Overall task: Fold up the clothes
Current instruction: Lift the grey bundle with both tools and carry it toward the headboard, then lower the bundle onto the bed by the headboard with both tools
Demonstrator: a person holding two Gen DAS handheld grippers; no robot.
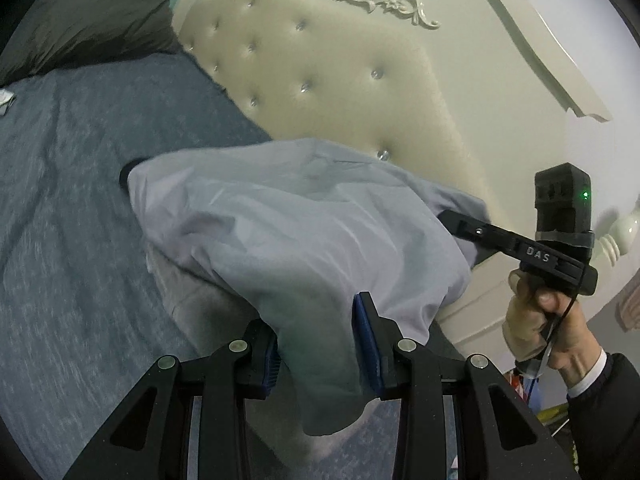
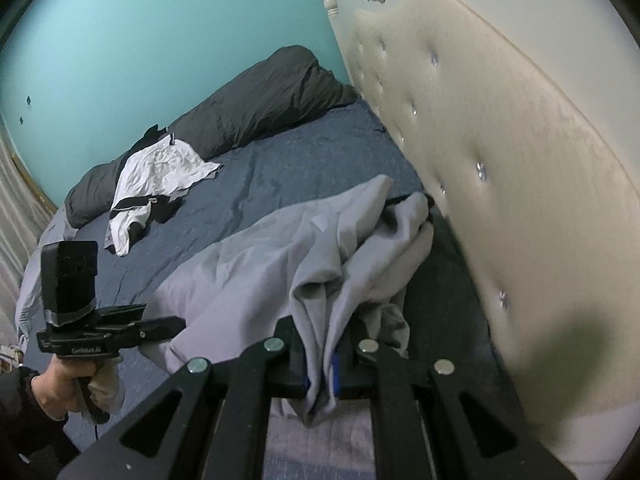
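A light grey garment is lifted above the blue bed, bunched and draped. My left gripper has its blue pads apart with a fold of the garment hanging between them; the cloth fills the gap. My right gripper is shut on a bunched edge of the same garment, which trails away over the bed. The right gripper also shows in the left wrist view, its tip under the cloth. The left gripper shows in the right wrist view at the lower left, at the garment's edge.
The blue bedspread covers the bed. A cream tufted headboard stands close on the right. A dark grey pillow lies along the far edge, with a white and black garment beside it. A teal wall is behind.
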